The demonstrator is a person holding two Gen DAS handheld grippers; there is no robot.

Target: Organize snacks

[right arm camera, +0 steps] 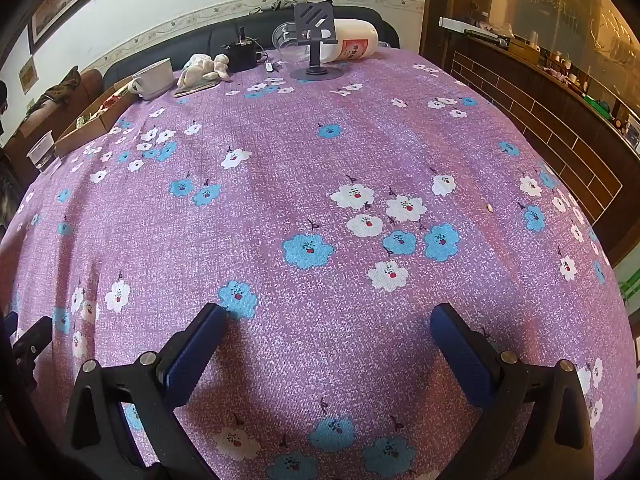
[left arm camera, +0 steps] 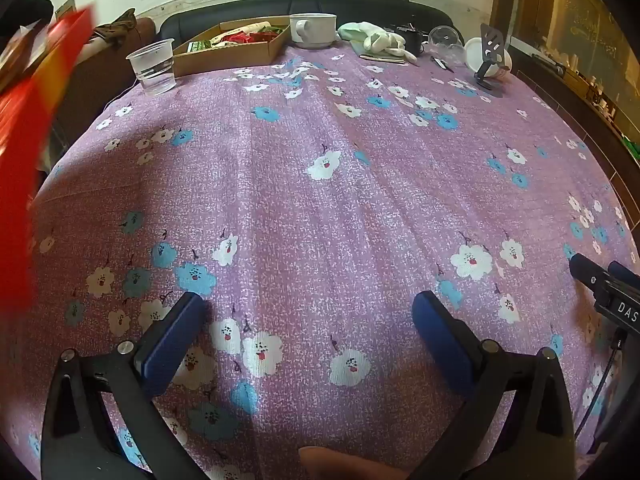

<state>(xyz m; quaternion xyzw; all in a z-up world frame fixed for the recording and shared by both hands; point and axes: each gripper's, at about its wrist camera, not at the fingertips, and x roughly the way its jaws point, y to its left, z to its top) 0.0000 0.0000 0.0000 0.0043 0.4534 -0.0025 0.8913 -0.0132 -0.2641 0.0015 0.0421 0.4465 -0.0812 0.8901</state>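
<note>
A brown cardboard box (left arm camera: 236, 46) holding several snack packets (left arm camera: 240, 36) stands at the table's far left; it also shows in the right wrist view (right arm camera: 94, 122). My left gripper (left arm camera: 308, 304) is open and empty, low over the purple flowered tablecloth (left arm camera: 360, 208). My right gripper (right arm camera: 326, 312) is open and empty over the same cloth (right arm camera: 320, 152). The right gripper's body (left arm camera: 608, 288) shows at the left view's right edge. A blurred red and yellow packet (left arm camera: 28, 128) fills the left view's left edge.
A clear plastic cup (left arm camera: 154, 65) with water stands left of the box. A white mug (left arm camera: 313, 30), a pale cloth (left arm camera: 376, 38), a black phone stand (left arm camera: 490, 60) and a white bowl (left arm camera: 476, 54) line the far edge. A dark sofa (left arm camera: 360, 6) lies behind. A wooden counter (right arm camera: 560, 120) runs along the right.
</note>
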